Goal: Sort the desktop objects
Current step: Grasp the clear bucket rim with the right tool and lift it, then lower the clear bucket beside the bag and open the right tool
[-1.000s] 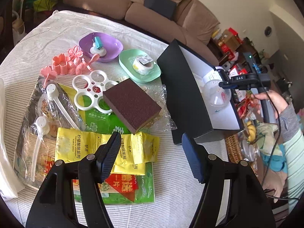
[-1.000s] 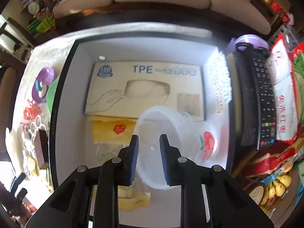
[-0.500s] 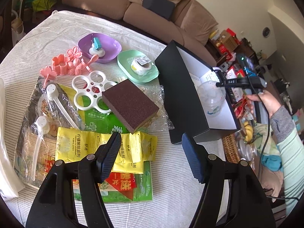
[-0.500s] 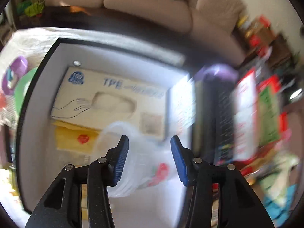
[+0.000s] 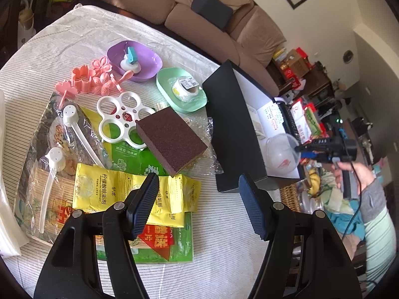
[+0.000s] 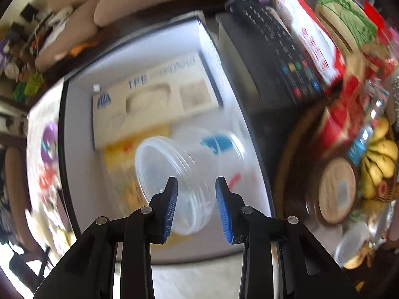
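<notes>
The clear plastic container (image 6: 184, 174) is seen lying on its side inside the black box (image 5: 232, 134), free of any grip. Above it the right claw (image 6: 195, 199) is held, its jaws closing on nothing. The left claw (image 5: 199, 204) is kept half open and empty over the counter (image 5: 224, 236), near the brown sponge (image 5: 172, 142).

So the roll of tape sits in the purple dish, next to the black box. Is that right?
Not quite. The left wrist view shows the tape roll in the green dish, which is the one next to the black box. The purple dish holds a small blue and white item.
</notes>
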Tool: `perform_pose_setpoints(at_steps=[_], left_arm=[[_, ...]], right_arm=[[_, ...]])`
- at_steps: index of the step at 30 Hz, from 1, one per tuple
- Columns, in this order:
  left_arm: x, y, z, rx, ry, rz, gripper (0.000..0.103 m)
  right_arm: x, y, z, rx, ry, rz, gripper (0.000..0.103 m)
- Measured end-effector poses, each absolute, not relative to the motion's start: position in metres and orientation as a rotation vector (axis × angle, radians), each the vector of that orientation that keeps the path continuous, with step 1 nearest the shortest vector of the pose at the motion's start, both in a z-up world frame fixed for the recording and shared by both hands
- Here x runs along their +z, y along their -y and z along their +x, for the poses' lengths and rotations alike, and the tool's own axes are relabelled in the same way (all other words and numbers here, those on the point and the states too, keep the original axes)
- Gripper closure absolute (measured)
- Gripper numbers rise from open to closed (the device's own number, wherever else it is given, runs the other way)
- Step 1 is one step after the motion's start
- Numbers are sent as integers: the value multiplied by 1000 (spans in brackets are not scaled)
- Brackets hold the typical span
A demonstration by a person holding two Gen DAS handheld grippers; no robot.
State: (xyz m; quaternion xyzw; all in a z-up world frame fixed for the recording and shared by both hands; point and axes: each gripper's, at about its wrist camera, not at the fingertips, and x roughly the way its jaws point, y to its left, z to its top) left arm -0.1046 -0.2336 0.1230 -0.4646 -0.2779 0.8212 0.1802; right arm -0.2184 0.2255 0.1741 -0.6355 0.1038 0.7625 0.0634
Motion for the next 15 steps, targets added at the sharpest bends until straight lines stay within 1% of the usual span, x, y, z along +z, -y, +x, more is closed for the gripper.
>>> perform_pose_setpoints(at_steps=[1,2,4,6,7,8,10,12,13,14,15], left_arm=[[124,234,-104,2319,787,-1307,39],[125,234,-103,2317,788,-1303,39],[125,235,-103,2317,798,-1307,39],[124,240,-103,2313,821,-1312,39],[124,242,-103,2310,835,-1312,39],[124,245,-103,2303,851,-1309,39],[129,251,-104,2296,875,-1278,39],[136,253,-104,2320,851,-1236,38],[139,252,-105,2331,828,-1223,37],[141,250,-105,2333,799,-1213,34],[143,246,-106,2323,775,-1203,33]], right_arm=[[173,-229,-214,2295,-366,-1910,71],[172,-235,-211,2289,-458,-1881,71],[173,-248,-206,2279,-722,-1774,71],[168,-258,-202,2262,-933,-1682,71],[160,-262,-197,2242,-1056,-1626,67],[154,-264,-194,2221,-1133,-1588,67],[145,-266,-185,2174,-1262,-1497,61],[143,-260,-179,2144,-1299,-1447,61],[142,-253,-181,2148,-1275,-1471,62],[142,-246,-181,2157,-1251,-1502,62],[140,-244,-178,2158,-1246,-1516,62]])
